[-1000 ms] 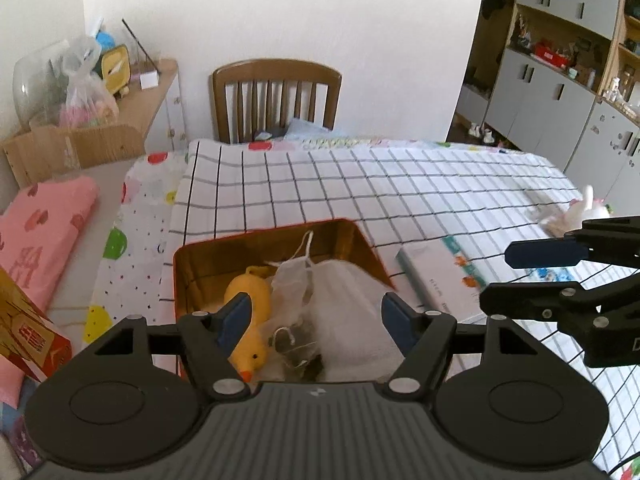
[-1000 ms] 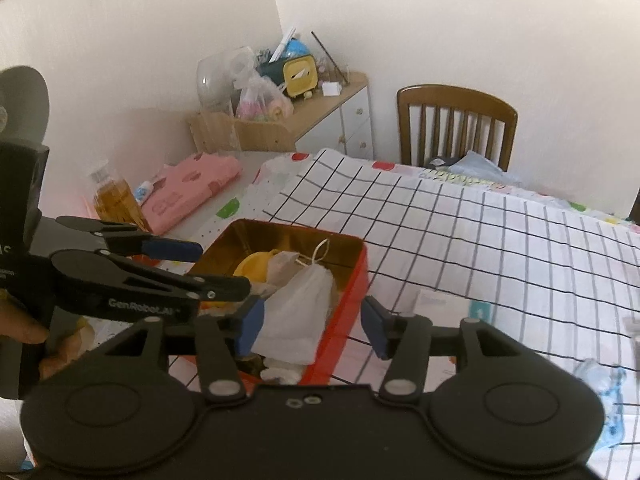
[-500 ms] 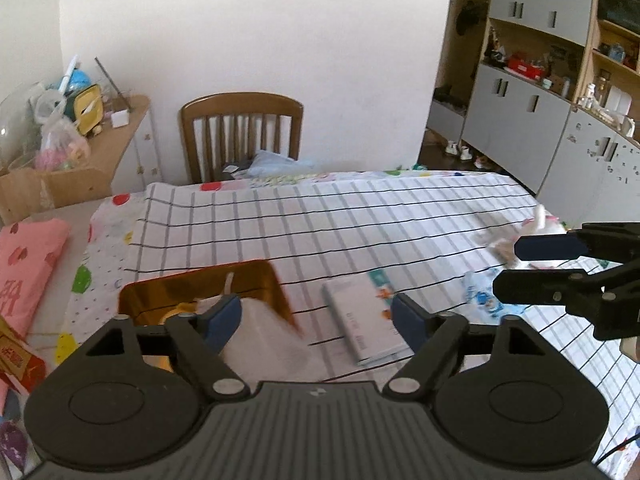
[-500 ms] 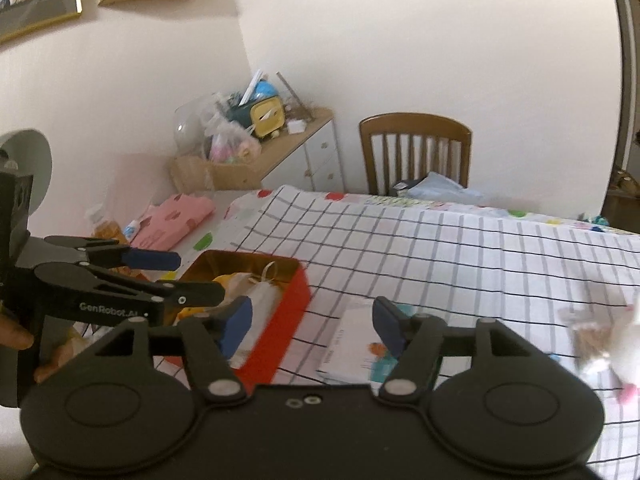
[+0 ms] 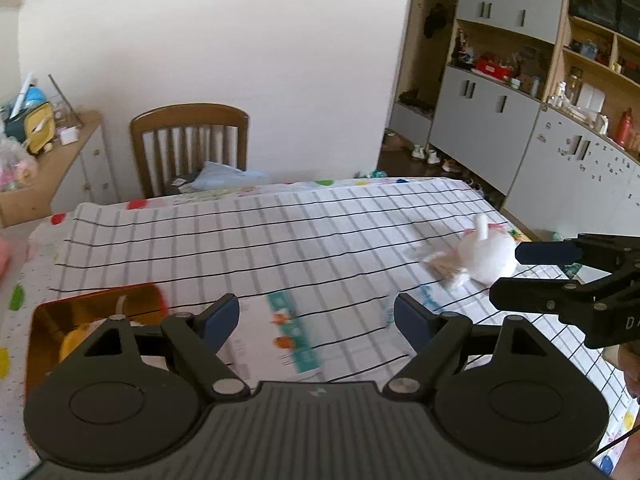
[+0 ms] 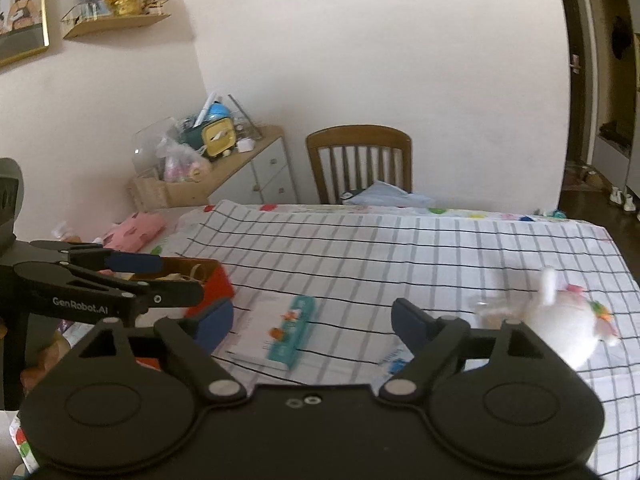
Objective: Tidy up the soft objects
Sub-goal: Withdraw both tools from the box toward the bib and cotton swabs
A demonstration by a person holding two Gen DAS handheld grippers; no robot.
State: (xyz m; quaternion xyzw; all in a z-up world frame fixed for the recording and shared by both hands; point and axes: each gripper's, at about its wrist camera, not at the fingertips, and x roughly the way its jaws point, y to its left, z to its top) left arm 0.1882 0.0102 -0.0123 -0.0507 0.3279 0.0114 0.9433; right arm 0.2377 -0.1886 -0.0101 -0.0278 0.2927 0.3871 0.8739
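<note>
Both tongs, left tongs [image 5: 316,320] and right tongs [image 6: 312,320], hang released and empty above the checked-cloth bench [image 5: 280,240]. The white plush rabbit [image 5: 486,256] lies well right of the red metal tin [image 6: 210,286].

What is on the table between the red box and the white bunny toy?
A booklet with a teal edge lies between the red box and the white bunny toy, then a small clear packet. The right wrist view shows it best.
</note>
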